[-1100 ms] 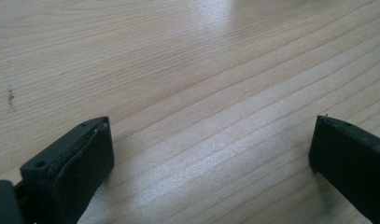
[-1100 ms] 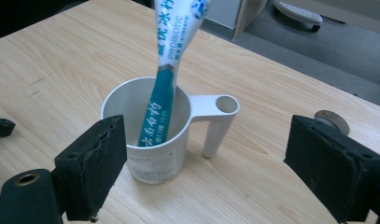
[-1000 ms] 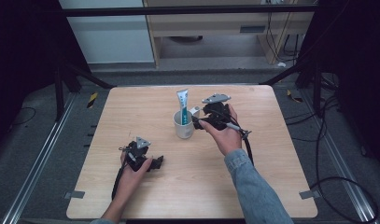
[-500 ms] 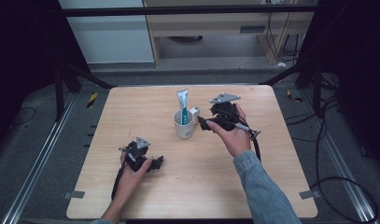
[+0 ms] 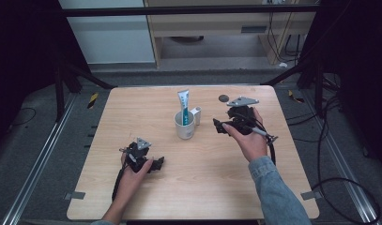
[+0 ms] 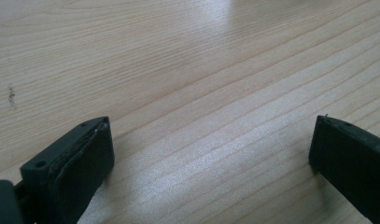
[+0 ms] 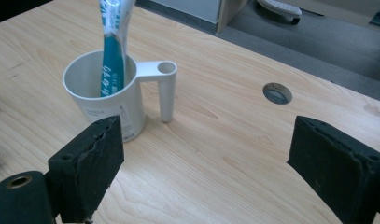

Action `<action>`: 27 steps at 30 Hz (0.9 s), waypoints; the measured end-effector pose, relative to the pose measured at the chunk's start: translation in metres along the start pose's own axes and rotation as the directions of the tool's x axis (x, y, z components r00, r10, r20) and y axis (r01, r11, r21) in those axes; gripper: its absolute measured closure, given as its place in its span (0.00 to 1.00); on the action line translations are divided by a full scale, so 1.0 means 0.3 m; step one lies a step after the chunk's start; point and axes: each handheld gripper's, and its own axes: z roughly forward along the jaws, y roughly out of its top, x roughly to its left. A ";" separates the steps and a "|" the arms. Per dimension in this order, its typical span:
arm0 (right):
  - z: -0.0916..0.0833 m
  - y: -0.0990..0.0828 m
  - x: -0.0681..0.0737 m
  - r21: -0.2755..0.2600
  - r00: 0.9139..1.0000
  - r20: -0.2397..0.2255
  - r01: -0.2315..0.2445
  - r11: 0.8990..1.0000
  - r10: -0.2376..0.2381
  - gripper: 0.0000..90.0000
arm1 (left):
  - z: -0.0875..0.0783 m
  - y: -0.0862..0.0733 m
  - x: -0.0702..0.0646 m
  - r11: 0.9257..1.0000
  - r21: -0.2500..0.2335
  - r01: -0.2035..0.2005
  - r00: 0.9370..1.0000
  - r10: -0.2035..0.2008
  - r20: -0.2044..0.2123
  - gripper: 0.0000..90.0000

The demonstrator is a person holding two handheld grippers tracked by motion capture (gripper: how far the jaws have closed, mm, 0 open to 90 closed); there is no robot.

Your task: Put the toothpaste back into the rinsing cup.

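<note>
A white cup with a side handle stands at the middle of the wooden table. A white and teal toothpaste tube stands upright inside the cup, seen close as the tube in the right gripper view. My right gripper is held just right of the cup, apart from it, jaws wide open and empty. My left gripper rests low over the table near the front left, open with only bare wood between its jaws.
A round grommet hole sits in the table behind the right gripper, also visible as the hole. Cables trail off the table's right side. A cabinet and floor lie beyond the far edge.
The right gripper has drawn back to the right, away from the cup, and now stands open. The left gripper has stayed put.
</note>
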 end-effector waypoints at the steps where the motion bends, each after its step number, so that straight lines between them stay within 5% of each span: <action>1: -0.004 -0.007 -0.005 0.001 1.000 0.002 -0.003 1.000 0.003 0.11 | 0.000 0.000 0.000 1.000 0.000 0.000 1.000 0.000 0.000 0.00; 16: -0.057 -0.104 -0.099 0.029 0.998 0.043 -0.037 0.999 0.036 0.11 | 0.000 0.000 0.000 1.000 0.001 0.000 1.000 0.000 0.000 0.00; 27: -0.016 -0.213 -0.134 0.095 0.998 0.017 -0.060 0.994 0.058 0.11 | 0.000 0.000 0.000 1.000 0.000 0.000 1.000 0.000 0.000 0.00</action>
